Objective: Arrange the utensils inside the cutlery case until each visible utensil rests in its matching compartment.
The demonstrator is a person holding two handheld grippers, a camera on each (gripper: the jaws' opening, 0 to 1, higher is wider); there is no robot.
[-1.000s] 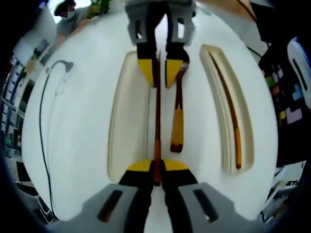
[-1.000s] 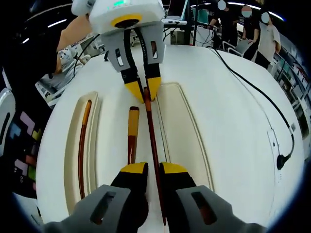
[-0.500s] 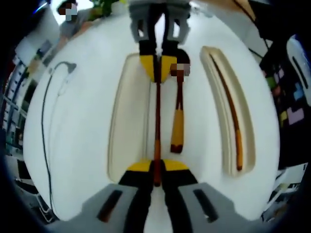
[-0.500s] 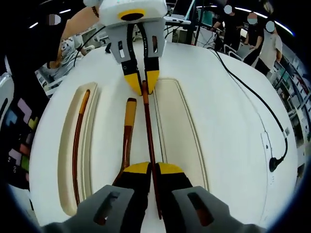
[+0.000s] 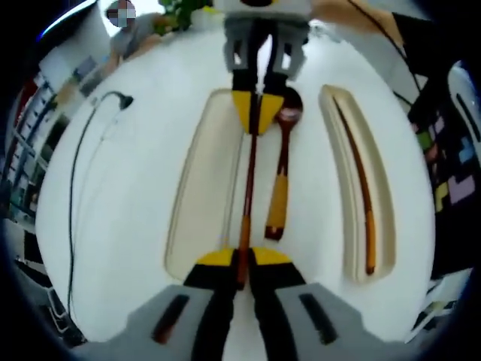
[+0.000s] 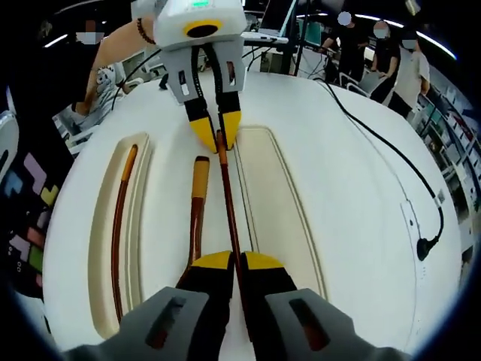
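We hold a long, thin reddish-brown wooden chopstick (image 5: 247,188) by both ends, one gripper at each. In the left gripper view, the left gripper (image 5: 241,258) has its yellow-tipped jaws closed narrowly on the near end of the stick, and the right gripper (image 5: 258,113) pinches the far end from the opposite side. The right gripper view mirrors this: the right gripper (image 6: 234,262) is clamped tight on the stick (image 6: 227,199), and the left gripper (image 6: 215,131) meets it at the top.

The stick runs along the raised ridge of the cream-coloured cutlery case (image 5: 199,195), at the edge of its broad, bare compartment (image 6: 274,203); from these views we cannot quite tell whether it touches the ridge or sits just above it.

Just beside the stick lies a brown wooden spoon with a yellow-banded handle (image 5: 279,184), on the flat strip between compartments, its bowl near the right gripper's tips. In the narrow outer compartment (image 5: 379,203) rests a second slim brown chopstick with an orange end (image 5: 359,188).

The case sits on a round white table (image 6: 361,226), where a black cable with a plug (image 6: 428,244) trails along the side well apart from the case.
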